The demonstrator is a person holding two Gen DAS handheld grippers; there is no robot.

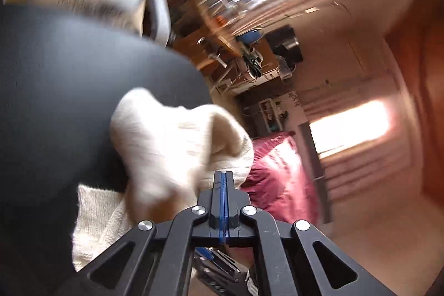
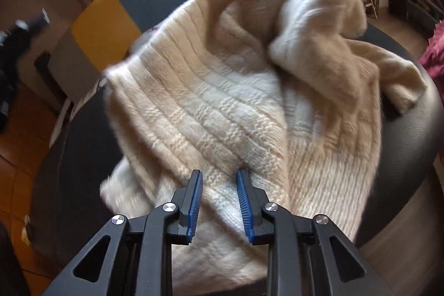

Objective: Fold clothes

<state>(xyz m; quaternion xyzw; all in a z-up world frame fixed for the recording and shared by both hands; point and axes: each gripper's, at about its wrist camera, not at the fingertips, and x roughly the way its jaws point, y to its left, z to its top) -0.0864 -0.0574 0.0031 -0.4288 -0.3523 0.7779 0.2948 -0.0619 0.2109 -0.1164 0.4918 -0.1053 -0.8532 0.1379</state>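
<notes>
Risk in the left wrist view: the left gripper (image 1: pixel 222 175) is clenched fully, apparently on nothing, so the cream sweater (image 1: pixel 177 140) hanging over the black table's (image 1: pixel 69 79) edge could be missed. In the right wrist view, knit is bunched between the right gripper's (image 2: pixel 219 174) part-closed jaws; several layers may be dragged together.

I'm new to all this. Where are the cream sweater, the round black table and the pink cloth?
cream sweater (image 2: pixel 222 107): right wrist view, its ribbed middle.
round black table (image 2: pixel 416 129): right wrist view, bare right edge.
pink cloth (image 1: pixel 280 171): left wrist view, its rumpled middle.
</notes>
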